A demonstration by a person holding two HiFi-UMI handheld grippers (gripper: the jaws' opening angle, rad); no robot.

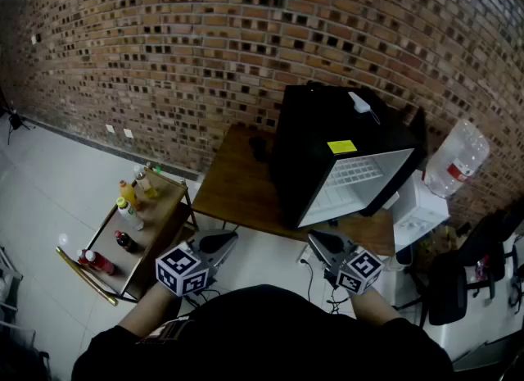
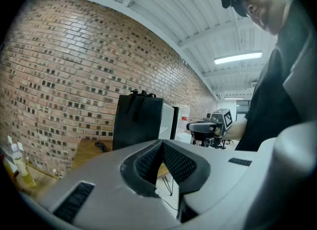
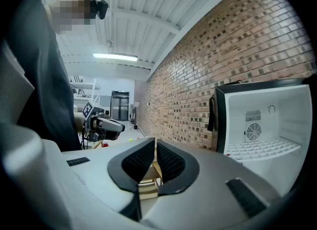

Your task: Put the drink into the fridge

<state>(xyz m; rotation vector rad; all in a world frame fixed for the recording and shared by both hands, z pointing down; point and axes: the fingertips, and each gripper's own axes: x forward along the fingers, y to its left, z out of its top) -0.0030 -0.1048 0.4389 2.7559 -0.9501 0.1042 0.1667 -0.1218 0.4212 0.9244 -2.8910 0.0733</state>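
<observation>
Brick wall [image 1: 164,43]: fills the upper frame, behind everything else.
Fridge [image 1: 327,138]: black, on wooden table [image 1: 233,187], centre-right; door open, white interior and wire shelf showing.
Drink bottles [image 1: 127,211]: several on a low wooden cart [image 1: 168,207], lower left; some upright, some lying; well apart from fridge.
Left gripper [image 1: 223,242]: bottom centre-left; jaws closed tip to tip, nothing between.
Right gripper [image 1: 318,242]: bottom centre-right; jaws drawn together to a thin slit, empty.

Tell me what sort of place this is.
Probably an office or lab break corner: a bare brick wall, an open mini fridge on a wooden table, and a low cart of drink bottles.
</observation>
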